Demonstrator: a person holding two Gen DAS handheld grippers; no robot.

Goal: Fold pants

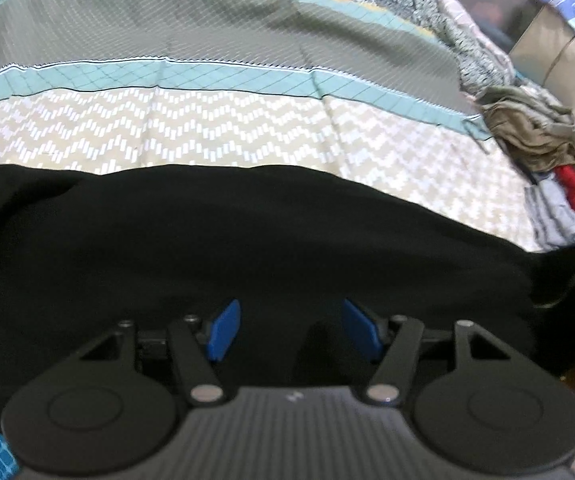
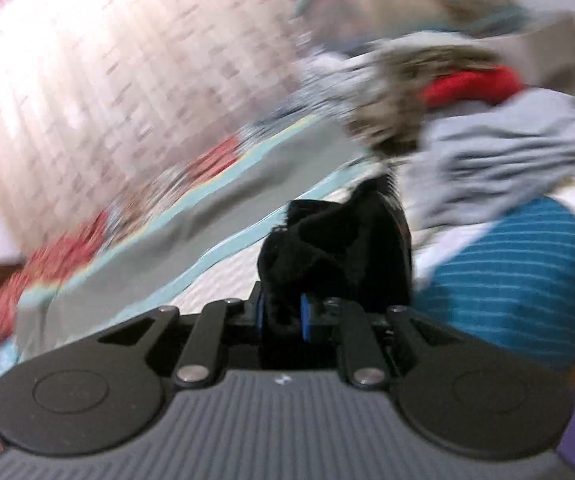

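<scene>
From the left wrist, our left tool (image 1: pixel 291 330) hangs released over the black pants (image 1: pixel 207 248), which lie spread across the near side of the bed (image 1: pixel 207 136). From the right wrist, our right tool (image 2: pixel 282 316) is clenched on a bunch of that black cloth. We should probably pinch an edge on the left too, so the fold comes over evenly.

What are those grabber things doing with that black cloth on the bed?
A person is folding black pants on a patterned bedspread. The right hand-held gripper is pinched shut on a bunch of the black fabric and has it raised. The left hand-held gripper is open above the spread-out part, holding nothing. A pile of other clothes sits beside it on the bed.
</scene>
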